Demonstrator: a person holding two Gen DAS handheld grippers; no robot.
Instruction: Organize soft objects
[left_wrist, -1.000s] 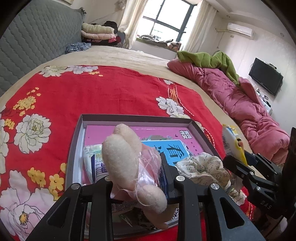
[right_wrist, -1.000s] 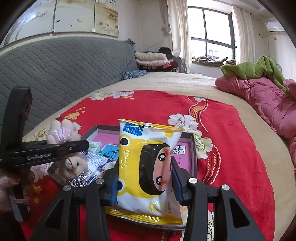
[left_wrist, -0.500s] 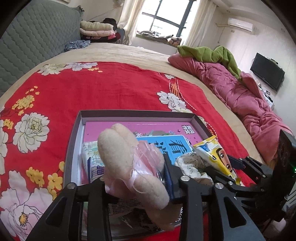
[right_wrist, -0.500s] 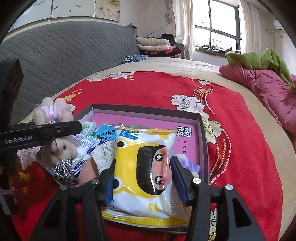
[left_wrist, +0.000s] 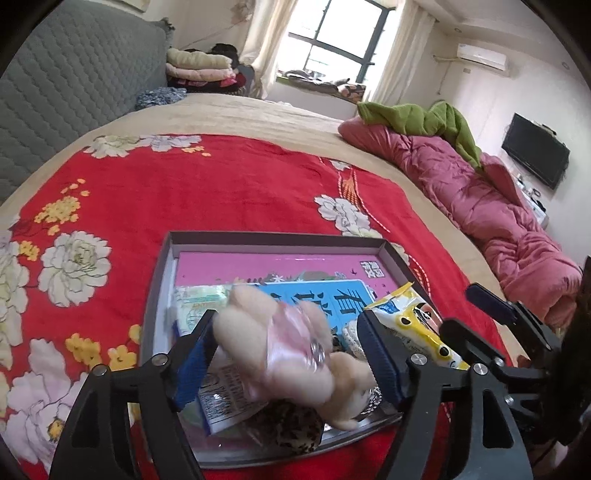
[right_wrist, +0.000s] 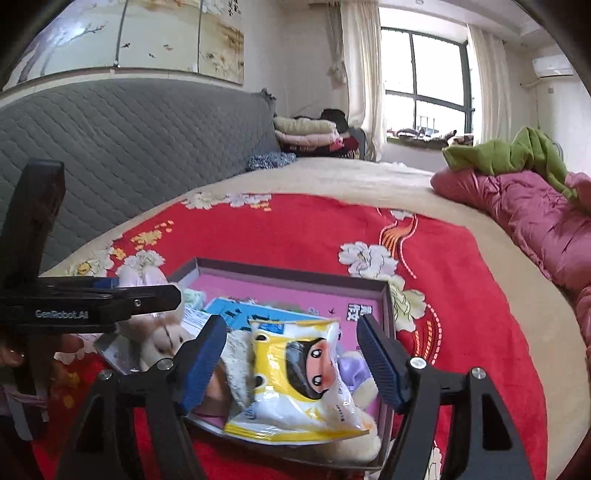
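Observation:
A grey shallow box (left_wrist: 258, 240) lies on the red flowered blanket and holds books, packets and soft toys. My left gripper (left_wrist: 286, 354) is open; a cream plush rabbit (left_wrist: 280, 343) lies between its fingers over the box's near left part, blurred. My right gripper (right_wrist: 291, 362) is open; a yellow snack bag (right_wrist: 303, 380) lies between its fingers, on other items in the box (right_wrist: 291, 267). The bag also shows in the left wrist view (left_wrist: 413, 328). The rabbit shows in the right wrist view (right_wrist: 159, 336).
The red blanket (left_wrist: 184, 192) covers a beige bed. A pink quilt (left_wrist: 480, 206) with a green blanket (left_wrist: 436, 118) lies at the right. A grey headboard (right_wrist: 129, 147) stands at the left. Folded clothes (left_wrist: 199, 66) are stacked at the far end.
Both grippers have opened. The rabbit and the yellow snack bag have dropped out of their grip into the box.

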